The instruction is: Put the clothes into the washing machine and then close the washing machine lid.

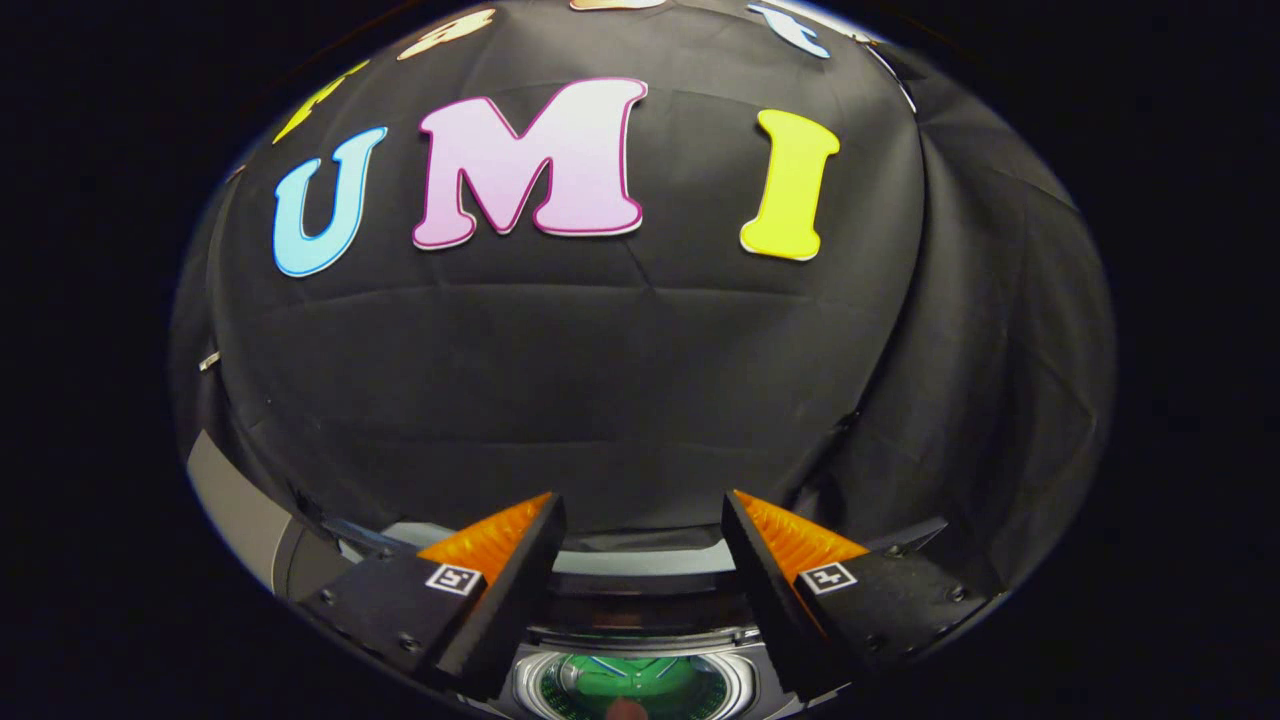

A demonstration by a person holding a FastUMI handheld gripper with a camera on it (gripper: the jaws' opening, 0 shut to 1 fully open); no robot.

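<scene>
At bottom centre of the frame, the gripper [640,520] hangs released and empty above the grey washing machine's round open drum [630,685], something green, probably clothing, inside; closing the lid likely comes next.

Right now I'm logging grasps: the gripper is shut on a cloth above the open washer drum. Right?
Not quite. In the gripper view the gripper is open, with nothing between its fingers. The rest holds: it is above the open washer drum.

The gripper [642,510] hangs with fingers apart above the washing machine [640,640], facing the booth wall [600,380].
</scene>
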